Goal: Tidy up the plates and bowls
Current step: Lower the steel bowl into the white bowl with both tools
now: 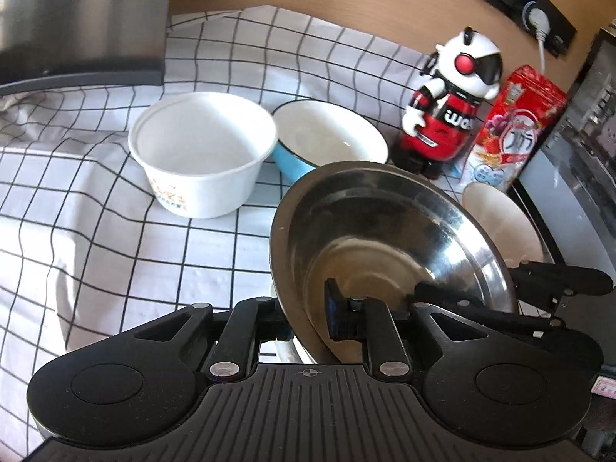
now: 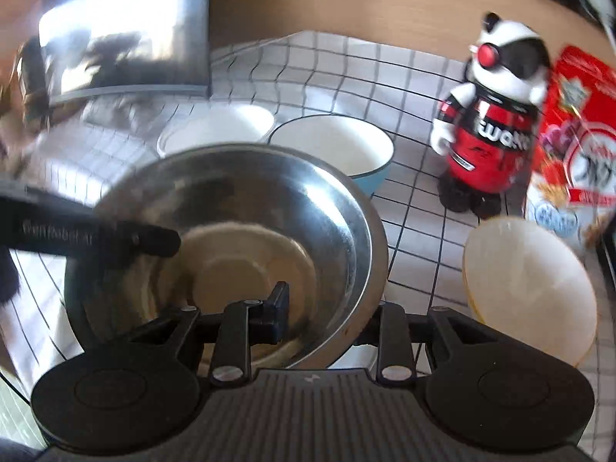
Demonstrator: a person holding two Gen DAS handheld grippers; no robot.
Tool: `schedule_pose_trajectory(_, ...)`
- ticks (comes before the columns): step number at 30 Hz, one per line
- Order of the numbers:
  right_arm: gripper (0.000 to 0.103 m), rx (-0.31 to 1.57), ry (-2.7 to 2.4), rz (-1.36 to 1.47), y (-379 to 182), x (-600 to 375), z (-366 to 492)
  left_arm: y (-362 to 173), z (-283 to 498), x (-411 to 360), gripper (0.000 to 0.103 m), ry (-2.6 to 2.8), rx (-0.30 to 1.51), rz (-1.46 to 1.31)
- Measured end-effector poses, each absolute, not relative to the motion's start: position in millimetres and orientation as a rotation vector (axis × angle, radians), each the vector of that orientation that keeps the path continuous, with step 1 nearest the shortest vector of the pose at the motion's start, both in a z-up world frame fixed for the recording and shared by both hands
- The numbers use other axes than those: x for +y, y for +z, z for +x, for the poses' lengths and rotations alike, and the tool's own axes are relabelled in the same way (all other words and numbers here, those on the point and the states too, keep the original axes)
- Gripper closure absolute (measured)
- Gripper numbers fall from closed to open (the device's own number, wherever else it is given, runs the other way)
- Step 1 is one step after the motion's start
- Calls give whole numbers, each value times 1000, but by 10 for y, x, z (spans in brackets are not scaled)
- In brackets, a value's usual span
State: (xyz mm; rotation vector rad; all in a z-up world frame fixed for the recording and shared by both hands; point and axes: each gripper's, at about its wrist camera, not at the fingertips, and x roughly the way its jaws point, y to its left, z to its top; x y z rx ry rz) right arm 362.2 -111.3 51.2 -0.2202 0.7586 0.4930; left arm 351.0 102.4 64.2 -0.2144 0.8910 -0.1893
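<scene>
We hold the round stainless-steel bowl (image 1: 385, 238) by opposite rims, left claw (image 1: 308, 317) and right claw (image 2: 323, 317) both clamped; the white paper bowl (image 1: 202, 154) lies far-left.

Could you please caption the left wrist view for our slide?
Left tongs clamp the rim of a round stainless-steel bowl above the checked white tablecloth.

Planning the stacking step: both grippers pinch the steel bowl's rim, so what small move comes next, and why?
Probably ease the steel bowl straight down, keeping it level. The left gripper and right gripper each clamp opposite rims, and something white shows just beneath it, though what it is cannot be told.
</scene>
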Motion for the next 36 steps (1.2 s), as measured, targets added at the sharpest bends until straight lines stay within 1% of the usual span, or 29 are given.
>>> schedule_pose_trajectory(10,74,774,509,-218,417,-1269,3712,520,3524,869,86,-165,923,-239)
schedule_pose_trajectory(19,76,794,509,-226,369,-1234,3705,461,3610,1066,86,-202,981,-359)
schedule_pose_trajectory(26,76,819,505,-246,383,-1205,3715,601,3646,1238,84,-216,1028,-428)
schedule_pose_trajectory(28,76,824,503,-244,384,-1205,3719,656,3647,1230,79,-190,1019,-377)
schedule_pose_trajectory(33,76,842,498,-199,394,-1255,3750,655,3645,1253,82,-177,1028,-361)
schedule_pose_trajectory(36,76,861,501,-183,412,-1274,3755,644,3640,1238,83,-175,1034,-354)
